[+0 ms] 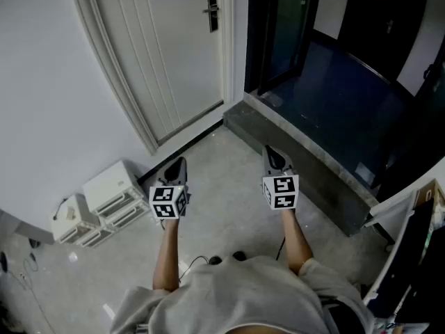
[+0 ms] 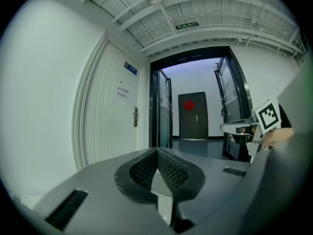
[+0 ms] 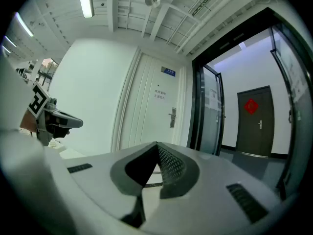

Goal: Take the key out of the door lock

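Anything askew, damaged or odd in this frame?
Nothing stands out. The white door is closed, its lock plate upright; any key there is too small to see. The left gripper and right gripper are shut, empty, far from it. White boxes sit by the wall.

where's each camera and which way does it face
Head view: on the head, steeply down at floor, forearms, left gripper, right gripper.
Left gripper view: on that gripper, level toward the white door past shut jaws; right gripper at right.
Right gripper view: likewise, same door; left gripper at left.
Both share the lock plate.
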